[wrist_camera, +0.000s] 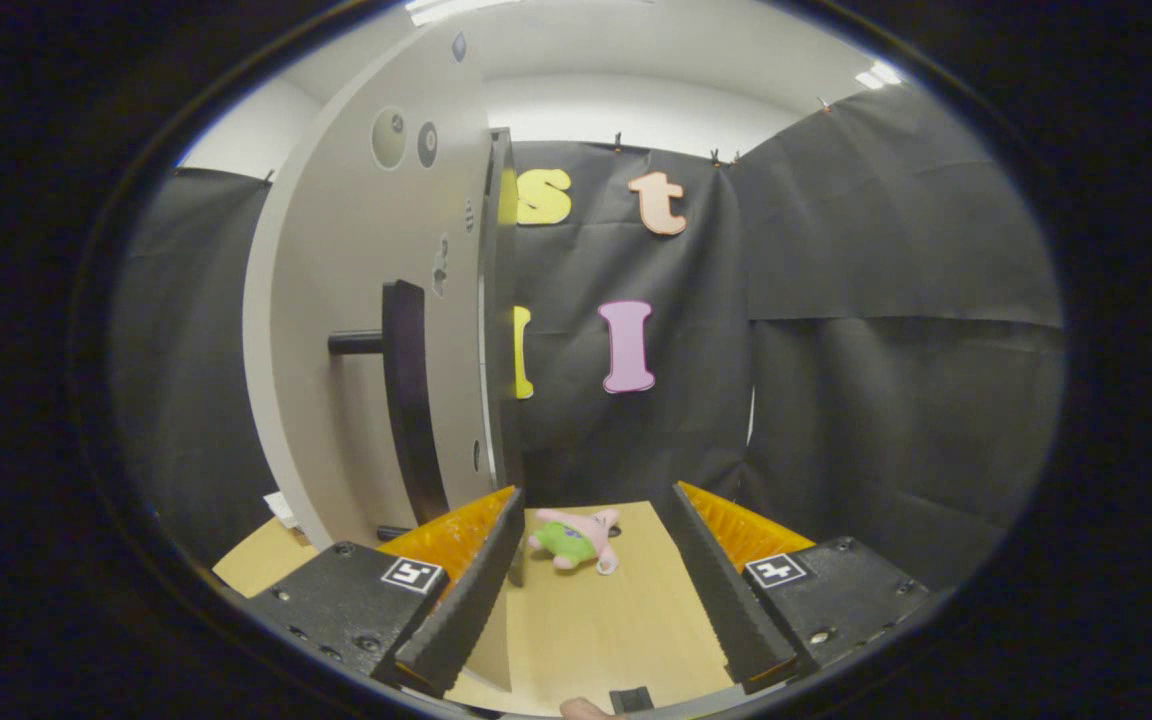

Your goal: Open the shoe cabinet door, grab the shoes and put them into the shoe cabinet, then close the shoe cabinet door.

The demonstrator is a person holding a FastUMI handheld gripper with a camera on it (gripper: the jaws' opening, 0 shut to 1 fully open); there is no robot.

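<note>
The shoe cabinet door (356,330) is a pale panel standing upright just ahead on the left. I see it almost edge-on, and its dark edge (499,300) faces me. A black bar handle (406,400) sticks out from its face on a short post. My gripper (596,492) is open with nothing between its fingers. The left finger (471,590) lies close beside the bottom of the door's edge; I cannot tell if it touches.
A pink and green plush toy (576,540) lies on the wooden table (596,630) just beyond the fingertips. Black cloth walls close the space behind and to the right. A small white object (279,508) sits on the table left of the door.
</note>
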